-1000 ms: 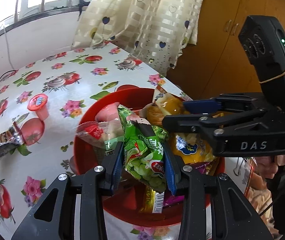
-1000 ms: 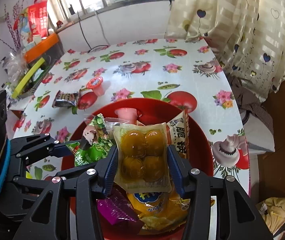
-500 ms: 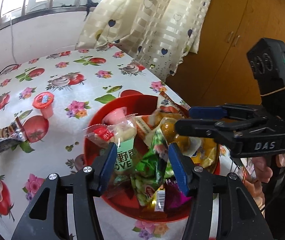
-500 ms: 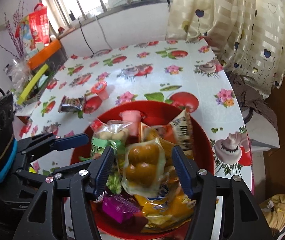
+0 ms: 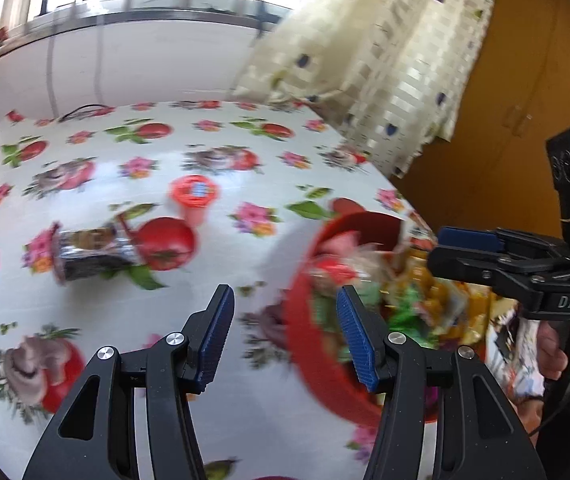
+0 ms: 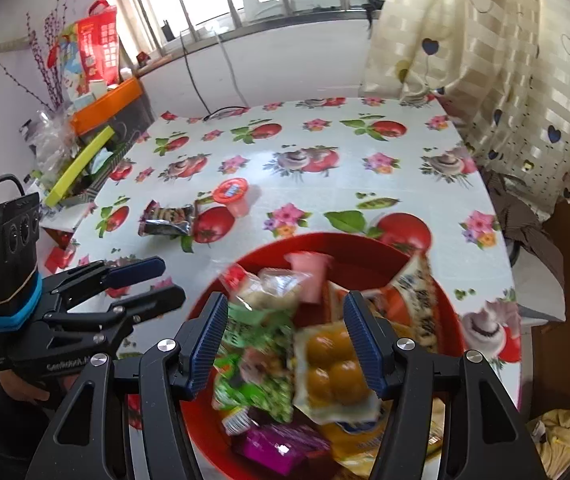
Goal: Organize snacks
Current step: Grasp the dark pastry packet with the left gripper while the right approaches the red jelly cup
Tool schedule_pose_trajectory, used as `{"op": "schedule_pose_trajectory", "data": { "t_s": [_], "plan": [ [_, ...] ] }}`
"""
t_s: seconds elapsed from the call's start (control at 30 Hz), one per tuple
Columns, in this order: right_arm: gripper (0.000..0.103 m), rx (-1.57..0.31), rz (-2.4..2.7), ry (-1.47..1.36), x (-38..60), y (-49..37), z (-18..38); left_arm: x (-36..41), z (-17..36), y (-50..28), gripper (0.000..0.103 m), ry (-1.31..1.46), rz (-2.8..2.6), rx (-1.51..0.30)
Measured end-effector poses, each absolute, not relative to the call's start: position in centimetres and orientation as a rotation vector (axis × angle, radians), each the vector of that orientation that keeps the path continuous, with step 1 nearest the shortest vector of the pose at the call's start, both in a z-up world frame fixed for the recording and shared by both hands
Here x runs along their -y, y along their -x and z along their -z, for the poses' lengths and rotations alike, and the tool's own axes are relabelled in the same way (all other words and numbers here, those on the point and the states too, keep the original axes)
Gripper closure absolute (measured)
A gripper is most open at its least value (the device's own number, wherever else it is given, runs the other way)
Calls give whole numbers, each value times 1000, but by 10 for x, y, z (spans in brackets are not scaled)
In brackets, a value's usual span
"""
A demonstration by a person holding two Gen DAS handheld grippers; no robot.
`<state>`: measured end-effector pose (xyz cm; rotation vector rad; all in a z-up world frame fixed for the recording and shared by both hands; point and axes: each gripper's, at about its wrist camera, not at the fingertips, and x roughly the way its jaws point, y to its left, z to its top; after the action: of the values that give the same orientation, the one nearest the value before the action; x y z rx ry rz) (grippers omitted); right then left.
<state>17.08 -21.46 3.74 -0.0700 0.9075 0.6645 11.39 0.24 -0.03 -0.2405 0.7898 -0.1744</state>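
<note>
1. Your left gripper is standing released with nothing between its blue pads, hanging over the bench just beside the rim of the red bowl.
2. Your right gripper is also standing released, hovering above the bowl; the clear pack of yellow-brown balls and the green packet are lying loose in the bowl beneath it, neither one pinched by the pads.
3. The snacks are sitting mostly in the red bowl: a purple packet, a yellow bag, a pink jelly cup and other wrappers are piling up there.
4. Judging by this, you are sitting between drops: both grippers are empty and the next pick is not yet begun.
5. Two snacks are waiting out on the bench: a dark foil-wrapped snack and a red-lidded jelly cup, lying near each other and well apart from the bowl.
6. The next move is probably calling for the left gripper to swing over to the foil snack, squaring the pads across its narrow width.
7. Nothing is blocking that path; the jelly cup is standing close behind the wrapper, so watch you are not knocking it. The cluttered orange tray is sitting off the far corner.
</note>
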Motion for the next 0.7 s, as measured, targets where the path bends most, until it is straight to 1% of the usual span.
{"op": "schedule_pose_trajectory", "data": {
  "t_s": [0.37, 0.7],
  "plan": [
    [45, -920, -707, 120, 154, -189, -41, -78, 3, -116, 48, 275, 19, -767],
    [44, -942, -714, 199, 98, -218, -31, -129, 22, -137, 48, 308, -100, -795]
  ]
}}
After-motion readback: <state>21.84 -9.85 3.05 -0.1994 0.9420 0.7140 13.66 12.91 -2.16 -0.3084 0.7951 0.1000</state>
